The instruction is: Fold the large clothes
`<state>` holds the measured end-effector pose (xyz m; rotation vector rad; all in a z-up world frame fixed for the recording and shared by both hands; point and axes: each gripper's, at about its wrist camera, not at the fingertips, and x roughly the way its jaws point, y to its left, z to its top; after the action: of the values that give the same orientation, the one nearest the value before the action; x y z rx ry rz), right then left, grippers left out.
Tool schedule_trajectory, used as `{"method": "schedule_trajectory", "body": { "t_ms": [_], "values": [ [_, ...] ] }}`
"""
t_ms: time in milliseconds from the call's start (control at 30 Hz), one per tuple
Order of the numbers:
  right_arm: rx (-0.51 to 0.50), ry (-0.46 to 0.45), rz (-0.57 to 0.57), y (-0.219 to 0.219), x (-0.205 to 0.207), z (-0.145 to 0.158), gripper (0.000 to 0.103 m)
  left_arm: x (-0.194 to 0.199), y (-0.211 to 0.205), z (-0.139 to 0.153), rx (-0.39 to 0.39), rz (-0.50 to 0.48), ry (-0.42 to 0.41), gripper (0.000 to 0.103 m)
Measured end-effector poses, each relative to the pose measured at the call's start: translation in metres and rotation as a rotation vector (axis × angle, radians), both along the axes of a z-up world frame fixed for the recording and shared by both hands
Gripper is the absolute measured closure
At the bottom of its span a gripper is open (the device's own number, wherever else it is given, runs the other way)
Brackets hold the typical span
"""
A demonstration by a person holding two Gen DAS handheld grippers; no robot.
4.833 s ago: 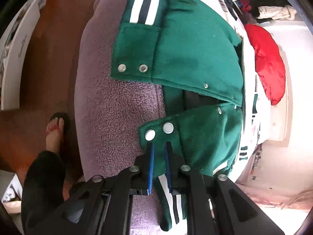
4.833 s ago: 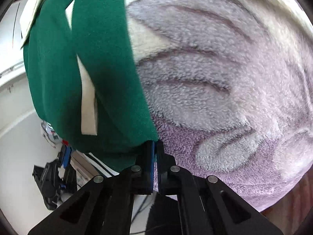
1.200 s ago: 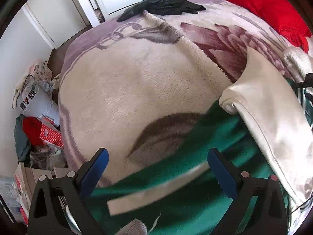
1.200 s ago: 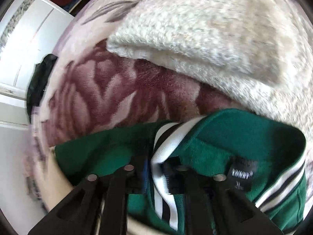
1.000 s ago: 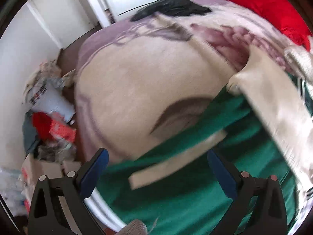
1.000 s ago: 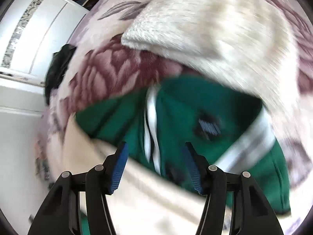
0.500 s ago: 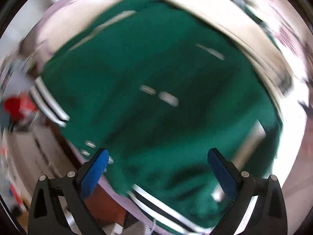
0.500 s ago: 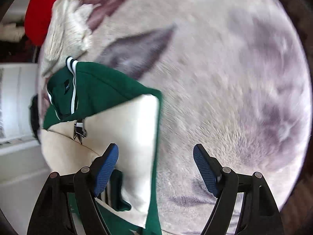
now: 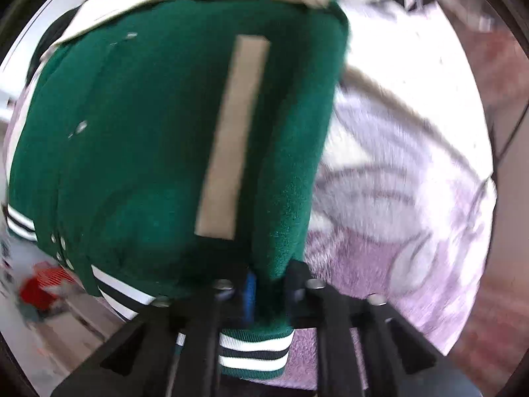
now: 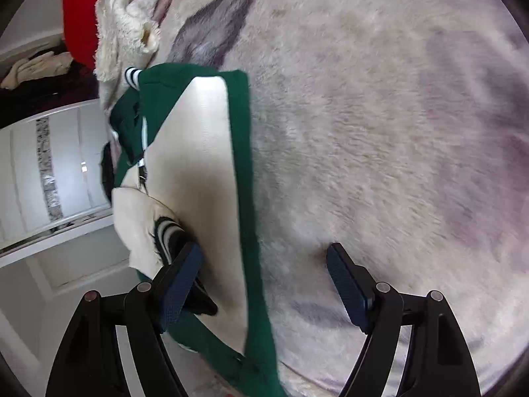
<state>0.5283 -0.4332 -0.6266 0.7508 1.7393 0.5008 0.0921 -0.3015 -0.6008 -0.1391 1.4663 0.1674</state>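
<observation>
light: bright daylight | glare: blown-out whites | blur: left view smeared | edges: fisheye-bent, dark corners

Green varsity jacket (image 9: 139, 152) with cream sleeves (image 10: 198, 178), a cream pocket strip and black-and-white striped ribbing at hem and cuffs lies folded lengthwise at the bed's edge, one striped hem corner pinched up.

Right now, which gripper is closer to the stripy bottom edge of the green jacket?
Left. The left gripper is shut on the green jacket right beside its striped hem. The right gripper hangs open over the jacket's side edge, gripping nothing.
</observation>
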Motion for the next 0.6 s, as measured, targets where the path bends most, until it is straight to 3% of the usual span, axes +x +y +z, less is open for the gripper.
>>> {"method": "schedule_trajectory", "body": {
  "t_ms": [200, 233, 267, 400, 533, 600],
  "values": [
    [0.189, 0.01, -0.043, 0.031, 0.005, -0.022, 0.022, 0.004, 0.028, 0.044, 0.007, 0.015, -0.121, 0.099],
    [0.197, -0.004, -0.049, 0.038, 0.003, -0.021, 0.046, 0.005, 0.031, 0.051, 0.0, 0.013, -0.135, 0.099],
    [0.186, -0.017, -0.042, 0.045, 0.002, -0.019, 0.084, 0.003, 0.032, 0.056, -0.005, 0.012, -0.145, 0.099],
    [0.068, -0.076, 0.001, 0.075, -0.004, 0.024, 0.089, -0.007, 0.058, 0.085, -0.037, 0.035, -0.196, 0.099],
    [0.02, -0.167, 0.02, 0.112, -0.001, 0.107, 0.09, -0.023, 0.126, 0.118, -0.102, 0.098, -0.243, 0.099],
    [-0.034, -0.198, 0.044, 0.151, 0.002, 0.148, 0.09, -0.03, 0.162, 0.126, -0.13, 0.135, -0.262, 0.099]
  ]
}}
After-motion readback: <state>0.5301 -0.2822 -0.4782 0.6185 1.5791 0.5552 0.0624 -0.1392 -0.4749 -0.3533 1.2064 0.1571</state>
